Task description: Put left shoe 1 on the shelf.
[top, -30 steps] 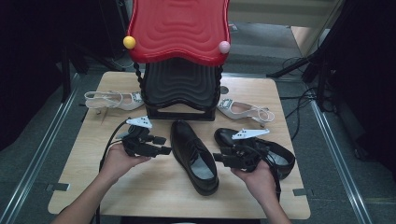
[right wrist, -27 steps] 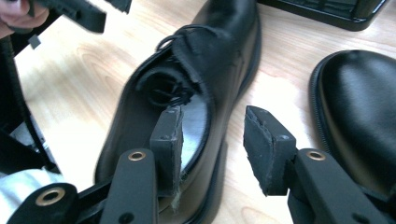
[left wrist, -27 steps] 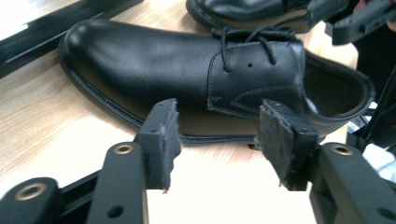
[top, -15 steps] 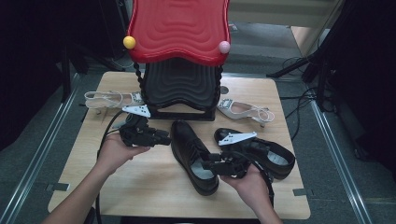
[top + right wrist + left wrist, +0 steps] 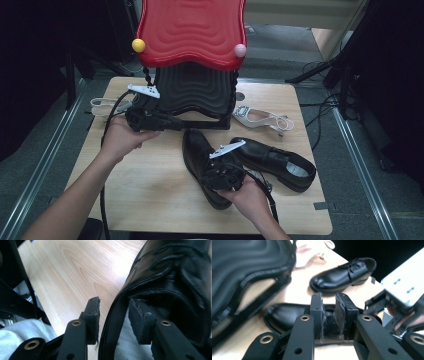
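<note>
**Black shoe collar sits between right jaws, not clamped yet**

Near black shoe (image 5: 202,165) lies on the wooden table (image 5: 150,200), toe toward the rack base, heel toward the person, long axis running roughly near-far with a slight slant. Right gripper (image 5: 222,172) is over its heel end. In the right gripper view the shoe's side wall (image 5: 117,315) at the collar stands between the two jaws: one jaw outside the shoe, the other inside over the insole. Gaps show on both sides, so the jaws are parted around the wall, not pinching it.

Second black shoe (image 5: 275,160) lies just right of the first, toe pointing left toward it, laces visible in the left gripper view (image 5: 344,275); heel end well clear of either gripper.

Left gripper (image 5: 150,120) is held up near the foot of the black-and-red shoe rack (image 5: 195,90), left of the near shoe's toe. Its jaws stand slightly apart with nothing between them, aimed across the table toward the shoes.

Judgement: right hand is the nearer one and is set for the grasp; closing on the collar wall is the likely next step, lifting heel-first. Risk: thin wall may slip if the bite is shallow.

White sandal (image 5: 262,117) lies behind the shoes, right of the rack.
</note>
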`<move>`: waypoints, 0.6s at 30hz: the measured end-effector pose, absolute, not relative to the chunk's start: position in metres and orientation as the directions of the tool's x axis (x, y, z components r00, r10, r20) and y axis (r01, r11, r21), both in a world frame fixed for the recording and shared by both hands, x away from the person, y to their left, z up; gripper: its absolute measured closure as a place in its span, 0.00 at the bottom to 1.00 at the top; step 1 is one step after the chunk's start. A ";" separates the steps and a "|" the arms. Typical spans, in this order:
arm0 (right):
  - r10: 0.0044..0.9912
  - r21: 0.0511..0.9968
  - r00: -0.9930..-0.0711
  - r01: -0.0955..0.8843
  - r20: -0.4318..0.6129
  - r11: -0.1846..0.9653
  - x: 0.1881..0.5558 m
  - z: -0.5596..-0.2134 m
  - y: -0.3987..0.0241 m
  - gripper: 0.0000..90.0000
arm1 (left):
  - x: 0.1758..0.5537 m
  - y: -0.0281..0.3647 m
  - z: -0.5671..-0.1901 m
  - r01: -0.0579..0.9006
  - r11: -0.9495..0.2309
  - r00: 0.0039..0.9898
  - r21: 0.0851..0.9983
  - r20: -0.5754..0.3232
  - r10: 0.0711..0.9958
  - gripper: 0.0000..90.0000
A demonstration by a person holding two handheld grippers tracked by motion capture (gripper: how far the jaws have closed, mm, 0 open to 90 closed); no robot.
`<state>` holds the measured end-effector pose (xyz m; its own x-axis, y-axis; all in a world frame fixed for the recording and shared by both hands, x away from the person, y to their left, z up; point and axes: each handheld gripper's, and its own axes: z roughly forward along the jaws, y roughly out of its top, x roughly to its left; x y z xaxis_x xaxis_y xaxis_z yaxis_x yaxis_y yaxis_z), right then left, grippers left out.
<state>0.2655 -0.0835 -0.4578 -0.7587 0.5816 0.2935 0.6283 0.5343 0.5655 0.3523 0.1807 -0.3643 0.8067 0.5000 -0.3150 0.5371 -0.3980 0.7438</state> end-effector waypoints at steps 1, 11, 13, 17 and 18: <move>0.585 0.554 -0.756 0.634 0.295 0.540 0.267 -0.459 -0.081 0.70 | 0.356 0.180 -0.360 0.533 -0.404 0.808 0.744 -0.305 0.504 0.86; 0.597 0.506 -0.752 0.644 0.279 0.574 0.272 -0.475 -0.060 0.71 | 0.386 0.179 -0.309 0.483 -0.394 0.823 0.782 -0.252 0.509 0.89; 0.605 0.492 -0.748 0.648 0.272 0.581 0.274 -0.476 -0.058 0.73 | 0.393 0.179 -0.297 0.480 -0.383 0.821 0.789 -0.252 0.512 0.89; 0.610 0.476 -0.751 0.646 0.253 0.597 0.277 -0.478 -0.055 0.77 | 0.405 0.177 -0.275 0.466 -0.379 0.823 0.800 -0.234 0.518 0.91; 0.608 0.472 -0.757 0.638 0.240 0.609 0.276 -0.479 -0.054 0.77 | 0.408 0.175 -0.270 0.463 -0.381 0.821 0.801 -0.226 0.524 0.91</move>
